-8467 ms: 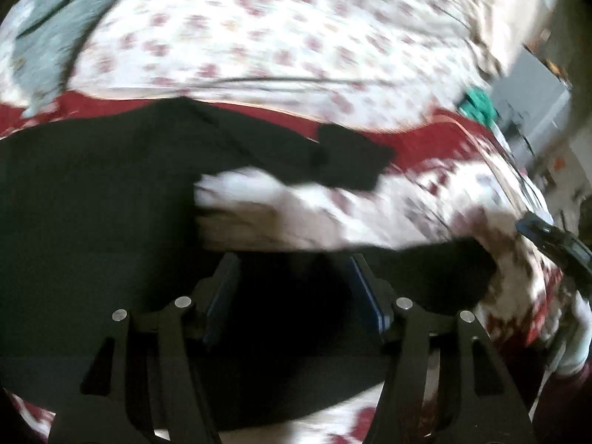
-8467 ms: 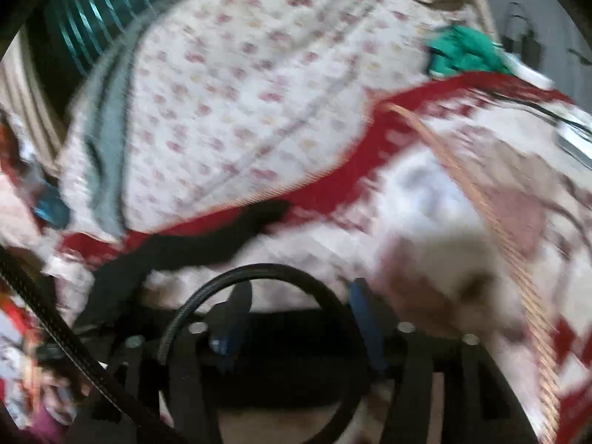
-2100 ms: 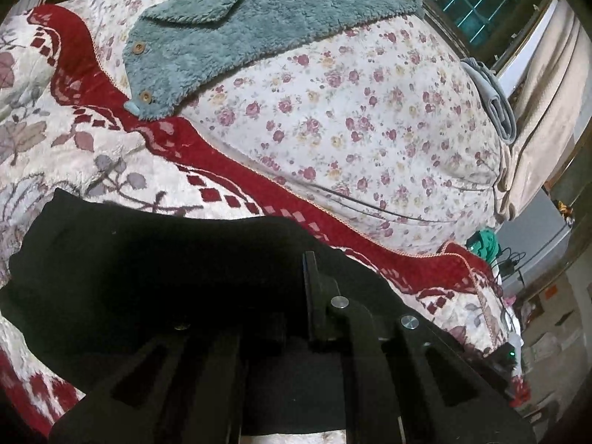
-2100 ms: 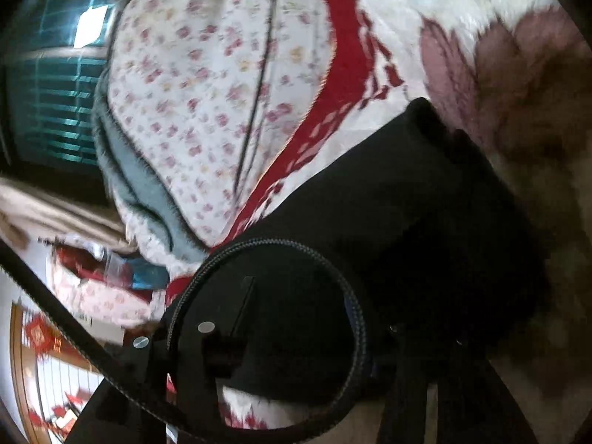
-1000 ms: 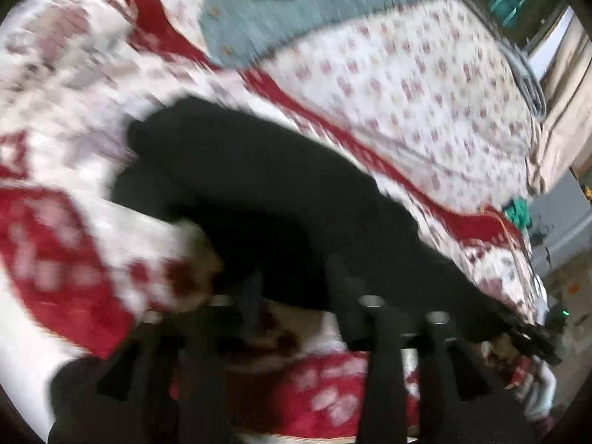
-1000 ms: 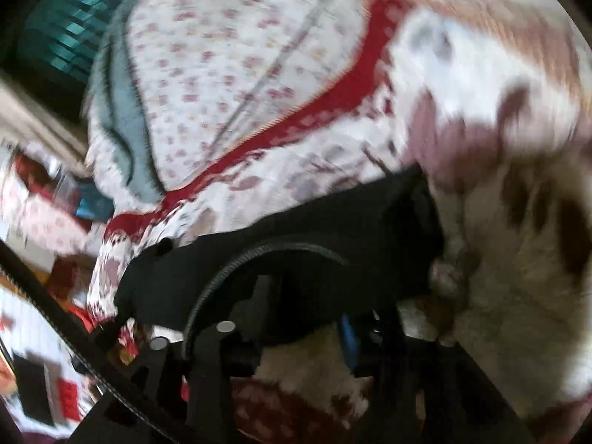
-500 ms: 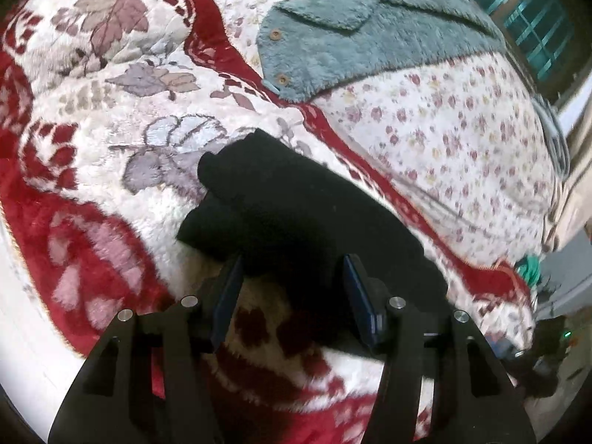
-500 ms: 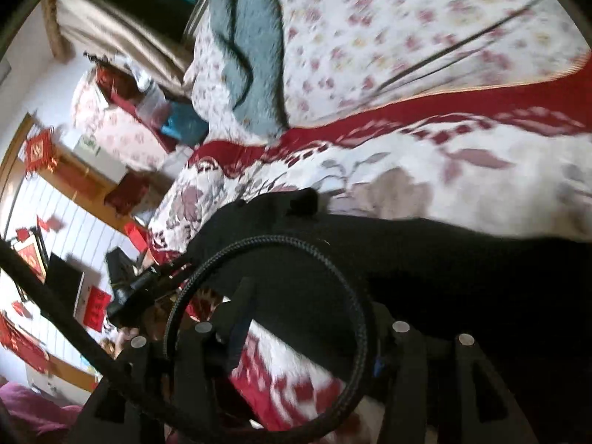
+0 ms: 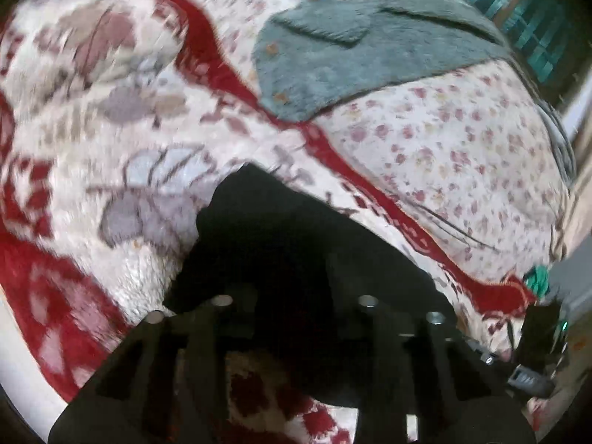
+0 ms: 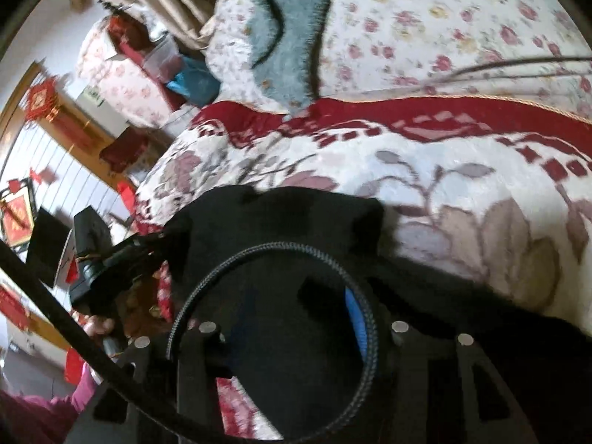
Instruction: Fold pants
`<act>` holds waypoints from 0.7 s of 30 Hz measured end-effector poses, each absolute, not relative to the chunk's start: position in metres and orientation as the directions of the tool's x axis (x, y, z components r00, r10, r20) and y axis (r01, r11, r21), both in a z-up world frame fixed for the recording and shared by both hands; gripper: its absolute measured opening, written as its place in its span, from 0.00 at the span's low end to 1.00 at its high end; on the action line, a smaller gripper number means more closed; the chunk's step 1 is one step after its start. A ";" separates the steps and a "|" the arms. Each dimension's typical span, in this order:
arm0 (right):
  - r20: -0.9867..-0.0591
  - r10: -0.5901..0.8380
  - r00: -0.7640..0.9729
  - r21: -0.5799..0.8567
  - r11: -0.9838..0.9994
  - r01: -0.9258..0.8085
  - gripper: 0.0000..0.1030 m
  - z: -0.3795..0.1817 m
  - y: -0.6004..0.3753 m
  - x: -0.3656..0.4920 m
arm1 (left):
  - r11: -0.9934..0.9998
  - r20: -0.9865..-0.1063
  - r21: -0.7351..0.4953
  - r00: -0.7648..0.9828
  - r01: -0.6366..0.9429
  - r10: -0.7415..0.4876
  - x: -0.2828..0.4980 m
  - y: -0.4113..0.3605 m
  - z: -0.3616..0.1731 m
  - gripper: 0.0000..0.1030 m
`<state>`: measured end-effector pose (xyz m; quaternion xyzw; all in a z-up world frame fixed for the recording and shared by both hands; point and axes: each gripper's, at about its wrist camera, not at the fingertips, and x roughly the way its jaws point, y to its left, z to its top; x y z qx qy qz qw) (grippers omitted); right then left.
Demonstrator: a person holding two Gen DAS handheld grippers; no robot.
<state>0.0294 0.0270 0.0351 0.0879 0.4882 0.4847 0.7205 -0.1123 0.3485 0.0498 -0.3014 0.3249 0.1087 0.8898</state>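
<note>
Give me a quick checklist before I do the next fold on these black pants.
1. Pants lie on the blanket: ok.
2. Pants bunched, not smoothed flat: not ok.
3. Left gripper over the pants; jaws lost against black cloth, grip: cannot tell.
4. Right gripper over the pants; jaws apart, grip: cannot tell.
5. Cable loops across the right view, blocking sight of the jaws: not ok.
6. Grey fleece lies apart from the pants, out of the fold path: ok.
</note>
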 end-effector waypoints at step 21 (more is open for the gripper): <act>-0.623 0.755 0.206 0.613 0.634 -0.472 0.57 0.049 -0.102 0.000 | 0.825 -0.676 -0.323 0.723 -0.464 0.142 -0.141 0.318 0.078 0.47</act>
